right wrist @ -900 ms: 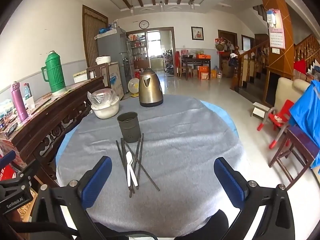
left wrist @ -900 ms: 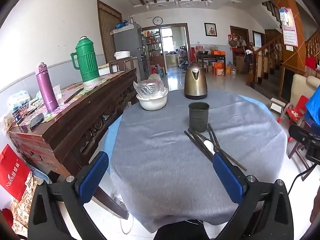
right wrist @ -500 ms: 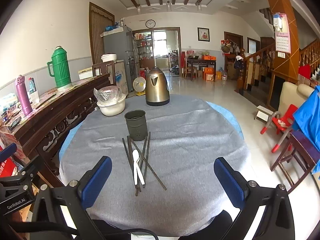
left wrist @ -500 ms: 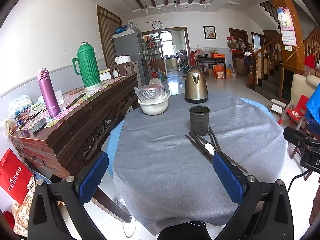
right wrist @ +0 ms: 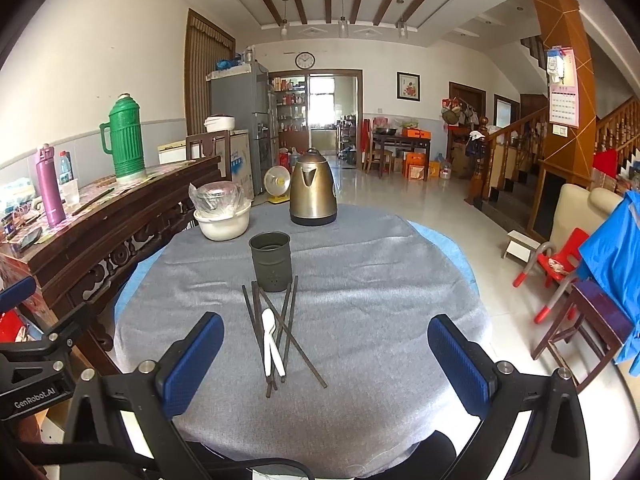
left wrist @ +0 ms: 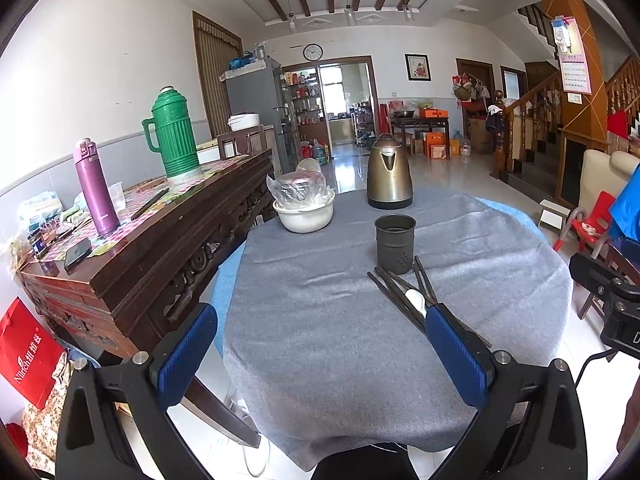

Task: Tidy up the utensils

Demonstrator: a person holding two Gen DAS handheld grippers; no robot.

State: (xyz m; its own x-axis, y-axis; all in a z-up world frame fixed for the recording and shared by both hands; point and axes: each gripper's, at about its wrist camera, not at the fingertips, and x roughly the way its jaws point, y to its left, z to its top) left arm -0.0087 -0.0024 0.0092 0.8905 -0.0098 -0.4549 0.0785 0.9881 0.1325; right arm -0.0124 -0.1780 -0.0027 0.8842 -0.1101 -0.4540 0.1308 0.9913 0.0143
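Nothing sorted yet — dark chopsticks (right wrist: 276, 328) and white spoons (right wrist: 271, 340) lie loose on the table (right wrist: 380, 288) ahead of both spread, empty grippers (right wrist: 324, 364) (left wrist: 320, 356), the holder cup (right wrist: 270, 261) just beyond — apparently empty.

From your left camera, the blue pad (left wrist: 454, 354) of that gripper's right-hand finger covers the near ends of the chopsticks (left wrist: 394, 290) and most of the white spoon (left wrist: 416, 300). You cannot see inside the dark cup (right wrist: 271, 260); only its rim shows. The bowl (right wrist: 222, 224) holds something wrapped in clear plastic that you cannot make out. The table's (right wrist: 360, 400) near edge is hidden behind your grippers' frames in both views.
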